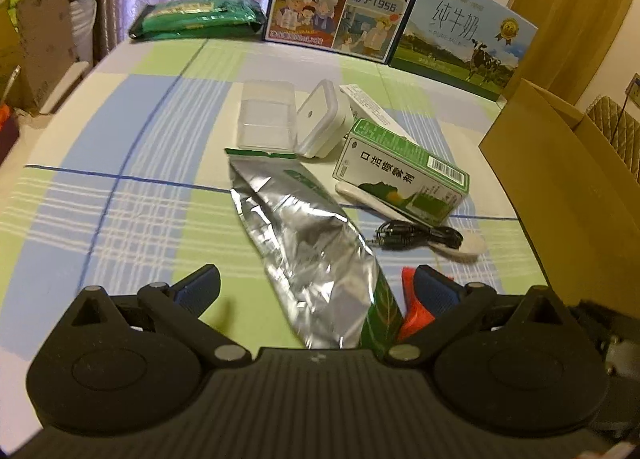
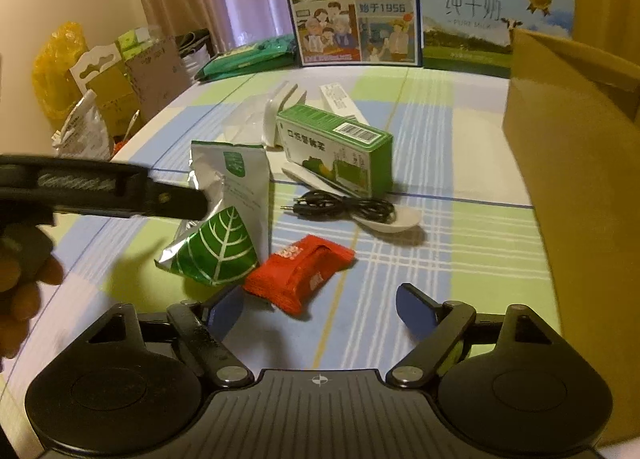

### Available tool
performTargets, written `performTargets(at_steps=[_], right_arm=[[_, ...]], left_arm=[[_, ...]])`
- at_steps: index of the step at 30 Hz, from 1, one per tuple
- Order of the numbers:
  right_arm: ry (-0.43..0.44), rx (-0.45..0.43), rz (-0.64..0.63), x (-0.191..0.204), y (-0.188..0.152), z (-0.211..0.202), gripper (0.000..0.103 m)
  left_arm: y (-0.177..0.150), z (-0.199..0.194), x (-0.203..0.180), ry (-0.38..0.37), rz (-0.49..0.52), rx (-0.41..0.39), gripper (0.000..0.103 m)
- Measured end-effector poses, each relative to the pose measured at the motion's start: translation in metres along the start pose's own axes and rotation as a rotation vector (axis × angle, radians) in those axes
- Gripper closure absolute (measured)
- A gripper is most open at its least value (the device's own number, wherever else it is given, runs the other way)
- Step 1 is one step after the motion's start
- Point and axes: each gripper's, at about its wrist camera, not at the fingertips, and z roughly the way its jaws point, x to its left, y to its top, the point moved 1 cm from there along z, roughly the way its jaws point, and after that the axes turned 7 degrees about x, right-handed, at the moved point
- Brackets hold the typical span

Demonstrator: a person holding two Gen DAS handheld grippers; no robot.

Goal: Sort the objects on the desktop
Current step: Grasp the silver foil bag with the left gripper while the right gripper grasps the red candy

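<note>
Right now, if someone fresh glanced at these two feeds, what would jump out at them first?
Probably the crinkled silver foil pouch with its green leaf print, lying in the middle of the checked tablecloth between the open left gripper fingers. Next, the red snack packet just ahead of the open right gripper. Behind them sits the green box, leaning over a white spoon and a coiled black cable.

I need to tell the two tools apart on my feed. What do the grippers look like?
They look alike: the left gripper and right gripper are matte black, each with a ribbed centre plate, two round side housings, silver pivot pins and blue-padded fingers. A small white crosshair marks each plate. No cables or sleeves show.
</note>
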Motion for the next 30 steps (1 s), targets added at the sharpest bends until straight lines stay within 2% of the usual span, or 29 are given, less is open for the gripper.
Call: performTargets(at_steps=[4, 7, 12, 17, 20, 23, 26, 30], right_arm=[[0.004, 0.005, -0.015, 0.002, 0.002, 0.012, 0.022], [0.002, 0.008, -0.014, 0.001, 0.003, 0.02, 0.023], [0.006, 0.009, -0.002, -0.001, 0.007, 0.029, 0.024], [0.005, 0.009, 0.005, 0.002, 0.01, 0.034, 0.026], [-0.009, 0.01, -0.004, 0.008, 0.011, 0.037, 0.028], [-0.034, 0.01, -0.015, 0.015, 0.011, 0.042, 0.033], [-0.065, 0.008, -0.039, 0.021, 0.013, 0.045, 0.043], [-0.1, 0.006, -0.066, 0.024, 0.012, 0.046, 0.057]], left_arm=[[0.009, 0.023, 0.003, 0.002, -0.001, 0.033, 0.005], [0.012, 0.036, 0.006, -0.004, 0.009, 0.062, 0.011], [0.012, 0.035, 0.009, -0.045, 0.072, 0.078, 0.027], [0.01, 0.021, 0.011, 0.046, 0.227, 0.081, 0.03], [0.009, 0.015, 0.019, 0.068, 0.248, 0.096, 0.03], [0.01, 0.016, 0.024, 0.049, 0.229, 0.093, 0.03], [0.014, 0.021, 0.024, 0.045, 0.222, 0.087, 0.027], [0.02, 0.032, 0.022, 0.018, 0.223, 0.12, 0.027]])
